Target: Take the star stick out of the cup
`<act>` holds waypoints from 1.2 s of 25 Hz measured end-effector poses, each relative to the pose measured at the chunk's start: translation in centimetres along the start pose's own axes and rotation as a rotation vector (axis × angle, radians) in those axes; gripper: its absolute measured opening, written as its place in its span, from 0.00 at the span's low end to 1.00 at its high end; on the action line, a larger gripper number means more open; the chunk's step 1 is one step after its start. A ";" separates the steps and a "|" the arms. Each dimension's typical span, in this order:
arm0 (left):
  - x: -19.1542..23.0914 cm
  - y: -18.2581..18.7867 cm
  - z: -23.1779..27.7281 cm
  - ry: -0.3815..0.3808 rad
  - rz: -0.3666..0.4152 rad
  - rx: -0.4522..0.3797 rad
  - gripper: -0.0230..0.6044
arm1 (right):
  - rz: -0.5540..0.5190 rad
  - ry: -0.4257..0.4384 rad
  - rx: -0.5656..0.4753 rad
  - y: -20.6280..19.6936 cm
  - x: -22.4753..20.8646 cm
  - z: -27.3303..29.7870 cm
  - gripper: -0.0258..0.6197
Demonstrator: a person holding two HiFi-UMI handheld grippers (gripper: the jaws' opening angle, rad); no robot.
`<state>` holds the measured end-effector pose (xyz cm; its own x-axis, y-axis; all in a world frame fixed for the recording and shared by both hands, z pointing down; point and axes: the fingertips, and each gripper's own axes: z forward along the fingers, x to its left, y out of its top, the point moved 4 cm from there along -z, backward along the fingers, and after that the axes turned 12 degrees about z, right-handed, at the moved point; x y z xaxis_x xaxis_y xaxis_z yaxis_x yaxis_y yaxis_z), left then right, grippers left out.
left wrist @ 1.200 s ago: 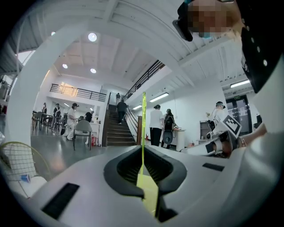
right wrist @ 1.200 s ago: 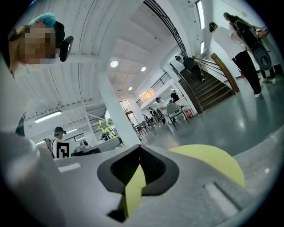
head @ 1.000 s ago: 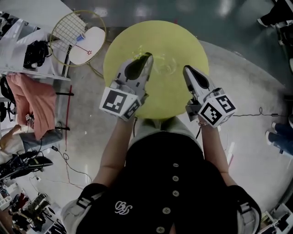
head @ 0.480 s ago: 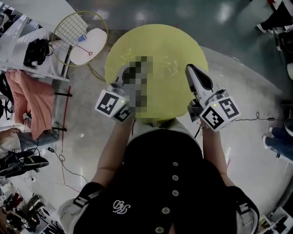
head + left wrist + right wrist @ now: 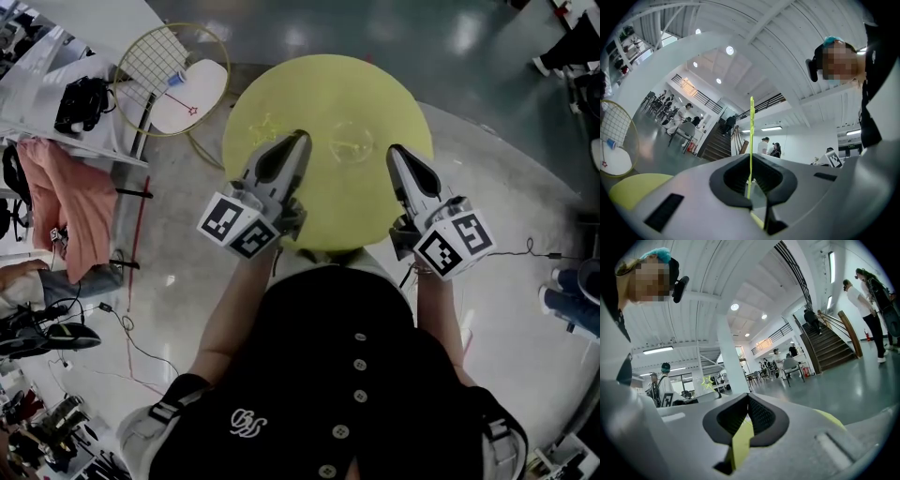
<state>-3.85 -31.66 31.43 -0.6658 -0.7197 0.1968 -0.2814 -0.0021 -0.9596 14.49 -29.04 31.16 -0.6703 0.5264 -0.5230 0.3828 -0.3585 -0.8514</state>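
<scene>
A thin yellow-green star stick (image 5: 751, 140) rises straight out of my left gripper (image 5: 751, 182), whose jaws are shut on its lower end. In the head view the left gripper (image 5: 300, 141) hovers over the round yellow table (image 5: 375, 94). The faint star (image 5: 265, 125) shows just left of its tip. The clear cup (image 5: 352, 142) stands on the table between the two grippers, apart from the stick. My right gripper (image 5: 398, 152) is on the cup's right, and its jaws (image 5: 747, 401) are shut with nothing in them. From the right gripper view the star (image 5: 708, 380) is a small yellow shape at the left.
A badminton racket (image 5: 169, 66) and a white round board (image 5: 187, 84) lie on the floor beyond the table's left side. A rack with an orange garment (image 5: 70, 202) stands at the left, with cables (image 5: 131, 328) on the floor. People and a staircase (image 5: 829, 345) are far off.
The left gripper has drawn slightly back and away from the cup, with the stick still in its jaws. The right gripper has barely shifted.
</scene>
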 end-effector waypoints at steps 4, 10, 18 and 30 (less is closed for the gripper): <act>-0.4 -0.3 -1.0 -0.003 -0.010 0.011 0.07 | 0.015 -0.009 0.000 -0.8 0.4 -0.4 0.04; -0.3 -0.8 -1.5 0.003 -0.001 0.028 0.07 | 0.024 -0.009 0.017 -1.7 0.9 -0.5 0.04; -0.5 -1.2 -1.3 0.003 0.002 0.040 0.07 | 0.026 -0.004 0.026 -1.9 0.8 -0.6 0.04; -0.8 -1.1 -1.0 0.020 0.030 0.044 0.07 | 0.022 0.012 0.034 -1.9 1.0 0.0 0.04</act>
<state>-3.76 -30.39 32.54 -0.6874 -0.7058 0.1712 -0.2304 -0.0116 -0.9730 13.11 -27.83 32.29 -0.6545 0.5273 -0.5418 0.3751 -0.3957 -0.8383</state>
